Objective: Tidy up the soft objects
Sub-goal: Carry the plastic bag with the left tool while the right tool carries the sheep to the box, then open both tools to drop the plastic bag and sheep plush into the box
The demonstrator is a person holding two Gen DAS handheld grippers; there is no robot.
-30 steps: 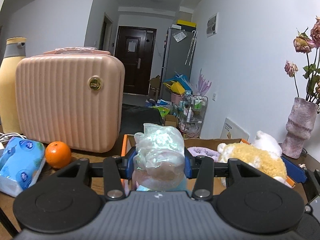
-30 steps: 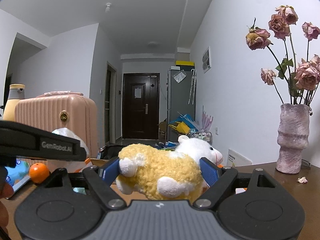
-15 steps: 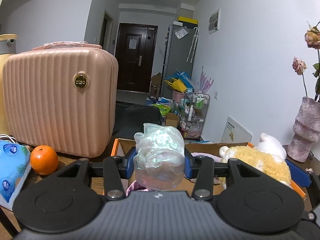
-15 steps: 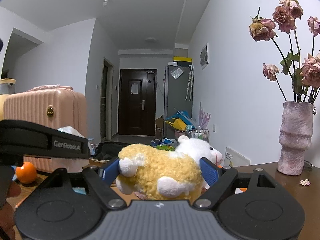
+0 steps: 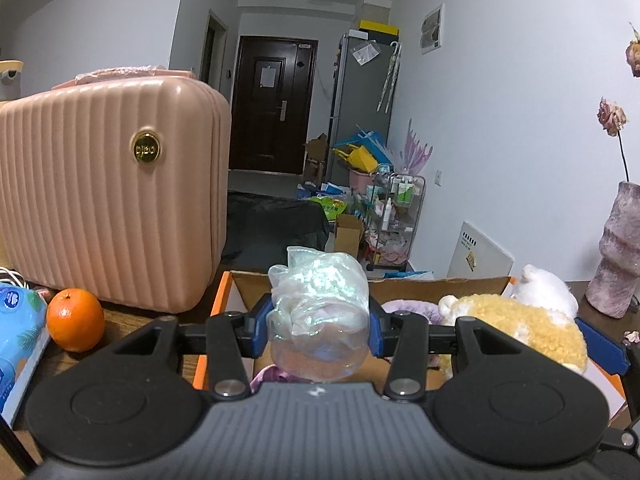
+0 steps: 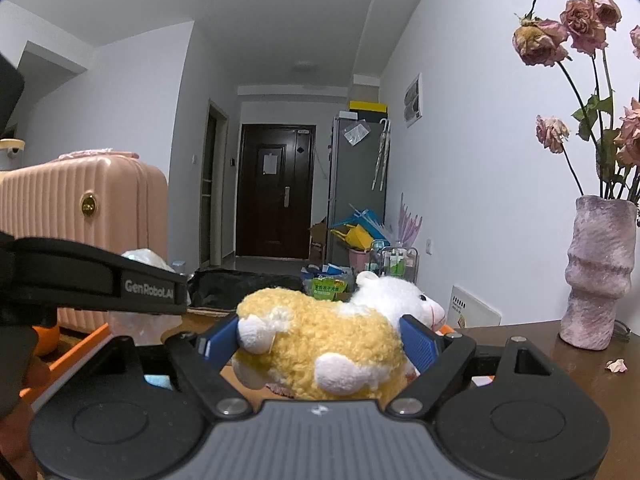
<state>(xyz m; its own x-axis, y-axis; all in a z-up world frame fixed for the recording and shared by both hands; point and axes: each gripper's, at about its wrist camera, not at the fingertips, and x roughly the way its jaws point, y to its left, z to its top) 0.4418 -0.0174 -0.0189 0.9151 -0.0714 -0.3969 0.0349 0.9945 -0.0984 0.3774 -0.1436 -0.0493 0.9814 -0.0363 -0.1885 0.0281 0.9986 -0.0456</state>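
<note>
A pink ribbed suitcase (image 5: 108, 196) stands at the desk's (image 6: 532, 344) far left, the biggest thing on it, with an orange-rimmed cardboard box (image 5: 400, 280) just to its right, open at the top. A mottled purple vase (image 6: 600, 272) of dried roses sits toward the right edge.

I hold both loads over the box. My right gripper (image 6: 320, 340) is spread wide around a yellow-and-white plush sheep (image 6: 320, 352), blue pads pressed into its flanks, head jutting forward. The plush looks light and springy, so I judge a mid-body grip best; it should drop without harm but may roll.

My left gripper (image 5: 318, 320) is drawn narrow on a crumpled clear plastic bag (image 5: 318, 312) with something pinkish inside, pads biting its sides. It looks nearly weightless, slick and shapeless, likely to slip or cling to a pad on release; a pinch on the bunched middle seems safest.

Inside the box, something lavender and soft (image 5: 404, 306) lies near the far wall. An orange (image 5: 75, 325) rests by the suitcase's base, beside a blue tissue pack (image 5: 18, 332) at the left edge. A fallen petal (image 6: 616, 365) lies near the vase.
</note>
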